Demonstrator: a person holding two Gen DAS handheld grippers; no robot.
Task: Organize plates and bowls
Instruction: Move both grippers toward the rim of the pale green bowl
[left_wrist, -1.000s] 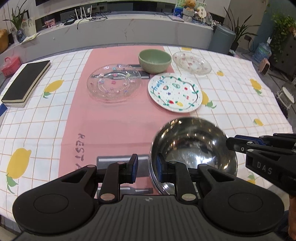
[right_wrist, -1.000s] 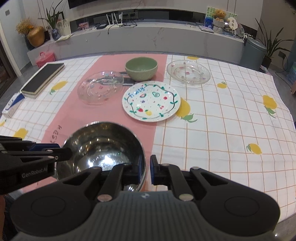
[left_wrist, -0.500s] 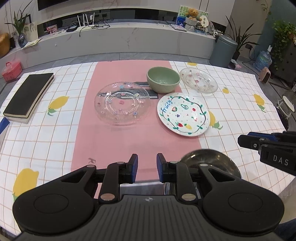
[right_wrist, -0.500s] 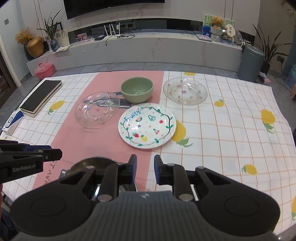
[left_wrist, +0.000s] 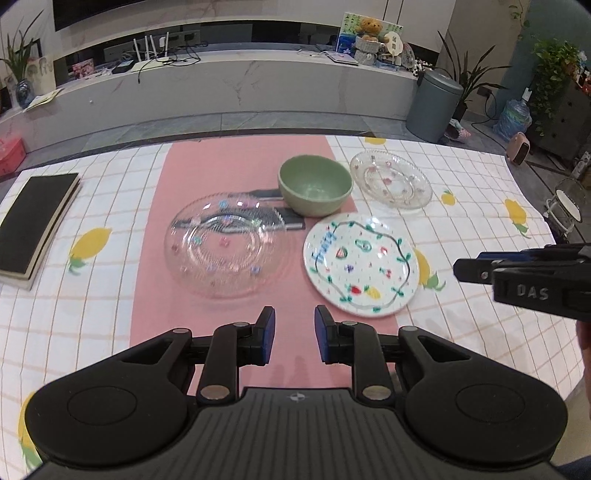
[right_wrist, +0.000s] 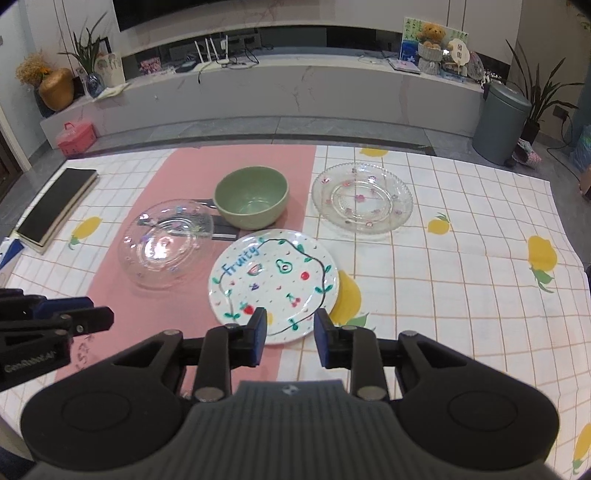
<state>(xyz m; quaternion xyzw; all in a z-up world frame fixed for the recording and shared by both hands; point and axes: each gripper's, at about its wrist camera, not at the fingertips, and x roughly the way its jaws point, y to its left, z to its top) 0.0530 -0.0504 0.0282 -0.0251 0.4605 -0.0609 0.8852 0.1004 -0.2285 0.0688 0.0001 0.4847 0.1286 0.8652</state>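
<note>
Both hand-held grippers, left (left_wrist: 291, 334) and right (right_wrist: 289, 334), are opening and empty, while the green bowl (right_wrist: 251, 196) and three plates lie unstacked on the tabletop (right_wrist: 461, 295).

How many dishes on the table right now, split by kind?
Clear glass plates: 2, the larger glass plate and the smaller glass plate
Painted white plate: 1
Green bowl: 1
Total: 4

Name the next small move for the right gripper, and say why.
Probably ease the right gripper forward and down onto the near rim of the white fruit-painted plate. Its jaws are opening with nothing between them, and that rim lies just ahead of its fingertips, closer than the green bowl.
</note>
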